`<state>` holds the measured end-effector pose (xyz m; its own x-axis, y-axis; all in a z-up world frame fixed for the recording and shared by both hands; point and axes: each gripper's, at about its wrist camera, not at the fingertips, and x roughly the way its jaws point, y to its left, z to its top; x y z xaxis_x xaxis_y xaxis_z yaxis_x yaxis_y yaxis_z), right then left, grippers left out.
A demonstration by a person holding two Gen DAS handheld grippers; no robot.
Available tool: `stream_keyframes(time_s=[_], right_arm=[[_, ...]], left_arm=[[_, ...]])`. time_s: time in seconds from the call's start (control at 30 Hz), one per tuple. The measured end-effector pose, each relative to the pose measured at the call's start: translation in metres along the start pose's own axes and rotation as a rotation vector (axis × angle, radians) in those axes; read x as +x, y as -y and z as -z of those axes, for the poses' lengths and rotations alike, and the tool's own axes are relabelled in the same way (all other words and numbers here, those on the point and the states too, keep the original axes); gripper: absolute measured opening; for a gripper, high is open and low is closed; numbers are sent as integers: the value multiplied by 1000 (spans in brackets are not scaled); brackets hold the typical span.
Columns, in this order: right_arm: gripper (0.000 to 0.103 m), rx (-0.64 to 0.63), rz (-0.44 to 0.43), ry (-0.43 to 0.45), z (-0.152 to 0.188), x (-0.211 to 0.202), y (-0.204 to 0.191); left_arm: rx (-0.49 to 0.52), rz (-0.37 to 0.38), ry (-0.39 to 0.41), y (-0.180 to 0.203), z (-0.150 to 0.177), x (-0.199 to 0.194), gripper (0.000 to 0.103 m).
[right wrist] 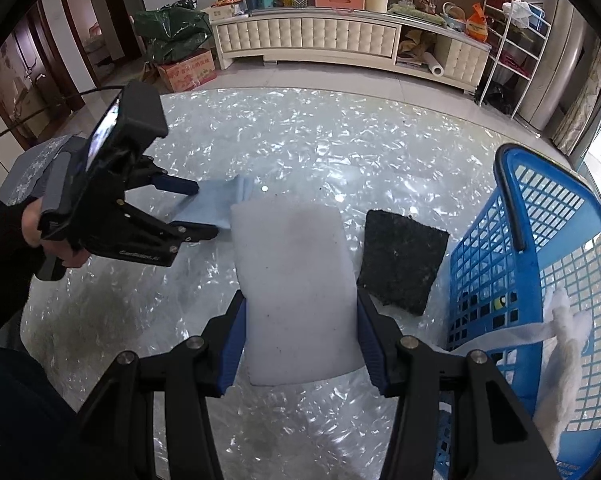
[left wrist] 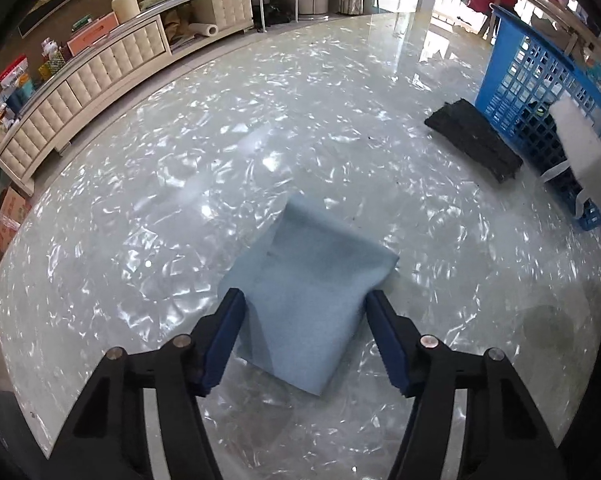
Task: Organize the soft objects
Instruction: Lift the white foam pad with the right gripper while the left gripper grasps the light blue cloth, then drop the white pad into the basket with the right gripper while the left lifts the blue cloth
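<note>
1. Right wrist view: my right gripper clamps a white foam pad, flat and rectangular, long axis running straight ahead from the jaws.
2. Faint lettering on the left gripper is too small for me to read.
3. My left gripper's jaws straddle a light blue folded cloth without pressing it; its long side points forward, tilted slightly right.
4. A coarse black pad lies right of my right fingers, beside the blue plastic lattice basket.
5. All sit on a glossy pearly table.
</note>
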<state>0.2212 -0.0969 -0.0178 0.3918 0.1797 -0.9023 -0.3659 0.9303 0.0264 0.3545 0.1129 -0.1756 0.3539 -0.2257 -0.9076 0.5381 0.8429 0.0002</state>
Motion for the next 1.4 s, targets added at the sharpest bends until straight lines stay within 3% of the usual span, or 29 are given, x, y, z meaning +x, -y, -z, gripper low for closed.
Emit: stream_keyframes(time_s=[0.17,0.2,0.23,0.3,0.43,0.77,1.13,1.4], right_arm=[[49,-9,-6,19,-3,-7,-3],[49,-11,-6,26,-4,-10,-3],[49,-13,-6,33,-4,-12,-3],[49,-13,-4,48,-7,-18,-3],[49,-14,4,64,-8,-24,-1],[49,-6,23,108,-9,-40,9],[50,30,51,145,2,-56,29],[50,82,96,167,14,-72,56]], left_arm=[[4,-16,-3,1,1,2,59],[3,-17,-7,2,0,3,50],[3,-17,-8,3,0,2,34],[6,-22,-4,4,-1,-1,17],[-7,-7,-14,-1,1,-5,9],[-17,20,17,18,4,-38,8],[-20,12,107,68,-27,-104,8],[-22,35,150,98,-51,-130,8]])
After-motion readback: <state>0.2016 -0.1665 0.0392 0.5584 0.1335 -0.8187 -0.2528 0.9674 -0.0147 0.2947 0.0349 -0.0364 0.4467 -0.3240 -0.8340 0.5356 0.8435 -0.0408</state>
